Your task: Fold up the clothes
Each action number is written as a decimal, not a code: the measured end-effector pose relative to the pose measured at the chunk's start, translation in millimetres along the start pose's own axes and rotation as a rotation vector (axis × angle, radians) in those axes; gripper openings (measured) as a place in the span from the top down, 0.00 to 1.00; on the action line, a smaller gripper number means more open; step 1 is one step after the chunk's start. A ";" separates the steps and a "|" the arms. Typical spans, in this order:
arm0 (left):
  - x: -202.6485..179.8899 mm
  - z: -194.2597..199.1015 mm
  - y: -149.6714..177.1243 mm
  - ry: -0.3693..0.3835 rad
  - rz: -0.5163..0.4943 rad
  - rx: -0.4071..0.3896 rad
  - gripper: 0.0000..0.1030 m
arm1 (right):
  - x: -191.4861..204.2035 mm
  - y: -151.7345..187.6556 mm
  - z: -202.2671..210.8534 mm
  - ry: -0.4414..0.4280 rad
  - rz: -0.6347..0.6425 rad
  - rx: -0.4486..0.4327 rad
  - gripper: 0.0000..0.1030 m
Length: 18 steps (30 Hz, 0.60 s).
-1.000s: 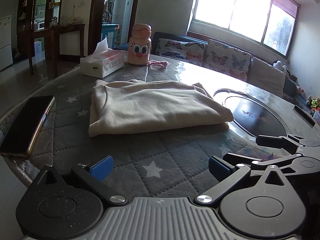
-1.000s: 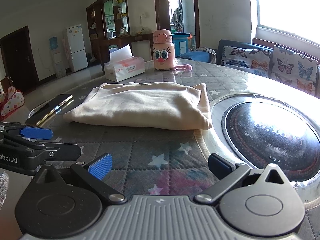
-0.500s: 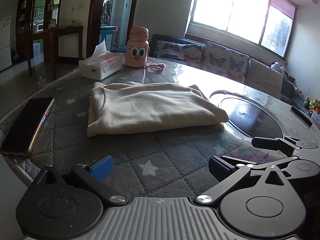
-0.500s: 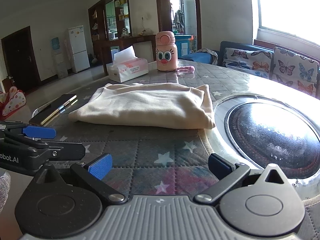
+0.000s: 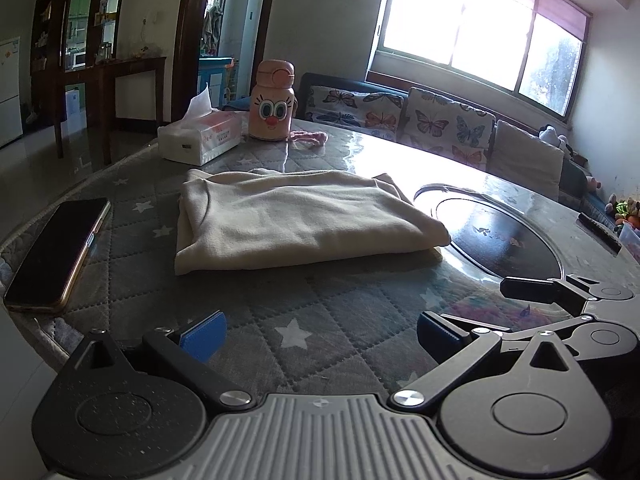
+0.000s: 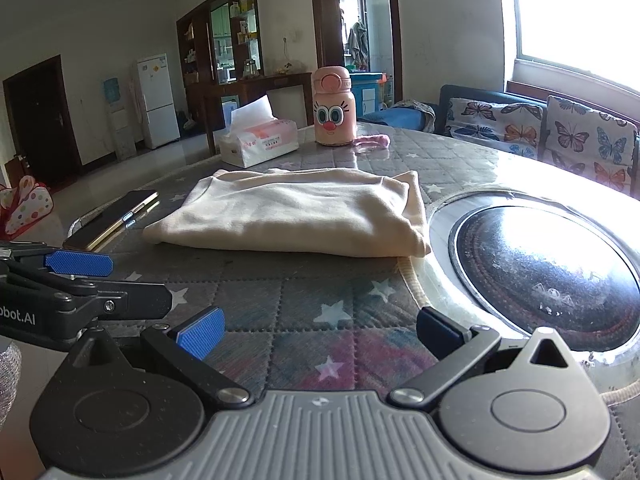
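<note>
A cream garment (image 5: 296, 218) lies folded into a flat rectangle on the grey star-quilted table cover (image 5: 280, 320); it also shows in the right wrist view (image 6: 296, 210). My left gripper (image 5: 320, 334) is open and empty, well short of the garment's near edge. My right gripper (image 6: 320, 330) is open and empty too, at about the same distance. The right gripper shows at the right edge of the left wrist view (image 5: 560, 304), and the left gripper shows at the left edge of the right wrist view (image 6: 80, 280).
A phone (image 5: 60, 252) lies left of the garment by the table edge. A tissue box (image 5: 200, 138), a pink cartoon bottle (image 5: 274, 106) and a pink strap (image 5: 310, 136) stand behind it. A dark round inset (image 6: 540, 268) lies to the right. A sofa (image 5: 440, 124) runs under the window.
Both grippers have drawn back a little from the garment and stay open. The garment has not moved.
</note>
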<state>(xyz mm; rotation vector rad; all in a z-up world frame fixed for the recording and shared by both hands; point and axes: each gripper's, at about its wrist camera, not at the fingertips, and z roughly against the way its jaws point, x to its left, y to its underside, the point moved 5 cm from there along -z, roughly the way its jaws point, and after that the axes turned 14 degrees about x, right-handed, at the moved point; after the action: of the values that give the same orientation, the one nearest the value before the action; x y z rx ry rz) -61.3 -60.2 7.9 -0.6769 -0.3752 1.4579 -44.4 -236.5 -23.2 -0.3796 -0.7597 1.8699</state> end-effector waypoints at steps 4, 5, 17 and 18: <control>0.2 1.0 1.0 0.001 0.001 -0.001 0.00 | 0.6 1.0 1.5 0.001 0.000 -0.001 0.00; 0.1 1.2 1.2 0.001 0.001 -0.001 0.00 | 0.7 1.2 1.8 0.001 0.000 -0.002 0.00; -0.8 3.5 2.9 0.003 0.000 -0.005 0.00 | 1.4 3.8 5.5 0.001 -0.004 -0.002 0.00; -1.2 3.8 3.1 0.003 -0.001 -0.005 0.00 | 1.3 4.0 5.8 0.000 -0.005 -0.002 0.00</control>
<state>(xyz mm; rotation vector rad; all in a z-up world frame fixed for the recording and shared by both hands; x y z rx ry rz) -66.3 -60.7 9.1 -0.6829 -0.3766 1.4549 -51.1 -238.4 -21.4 -0.3791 -0.7622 1.8649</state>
